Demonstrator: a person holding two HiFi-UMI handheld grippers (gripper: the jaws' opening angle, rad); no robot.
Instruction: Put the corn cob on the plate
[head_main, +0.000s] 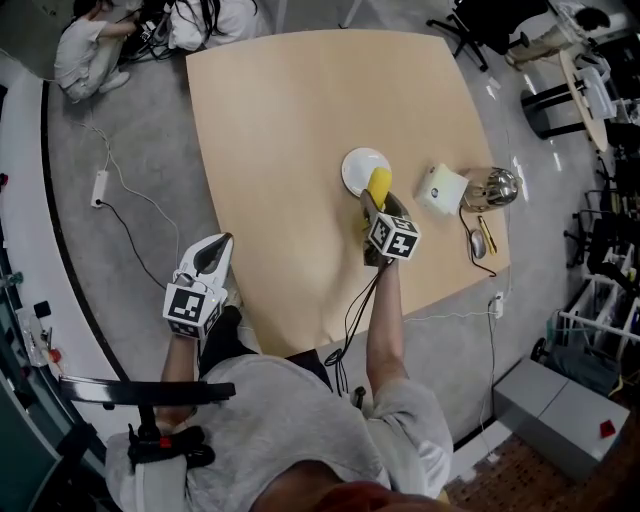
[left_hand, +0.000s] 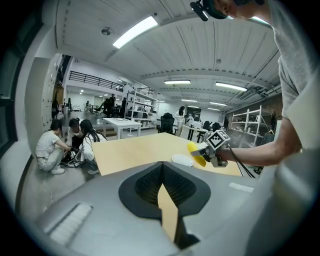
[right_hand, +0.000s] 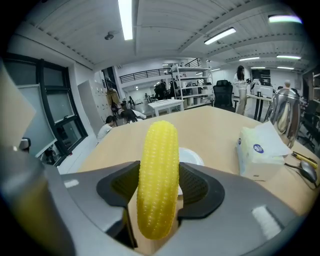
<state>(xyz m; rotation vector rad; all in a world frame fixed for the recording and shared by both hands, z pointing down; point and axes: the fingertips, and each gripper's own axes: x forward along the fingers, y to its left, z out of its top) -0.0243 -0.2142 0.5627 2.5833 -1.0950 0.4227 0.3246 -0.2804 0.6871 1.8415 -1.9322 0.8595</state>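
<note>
While the left gripper (head_main: 212, 260) hangs off the table's (head_main: 290, 110) near-left edge, jaws pressed together on nothing, the right gripper (head_main: 380, 206) clamps the yellow corn cob (head_main: 379, 183) at the white plate's (head_main: 354, 168) near rim.

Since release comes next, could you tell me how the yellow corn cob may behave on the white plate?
The yellow corn cob is rounded and tapered, so it may roll on the white round plate. It holds its shape between the jaws of the right gripper, so it is probably stiff. Its bumpy kernels should resist slipping.
</note>
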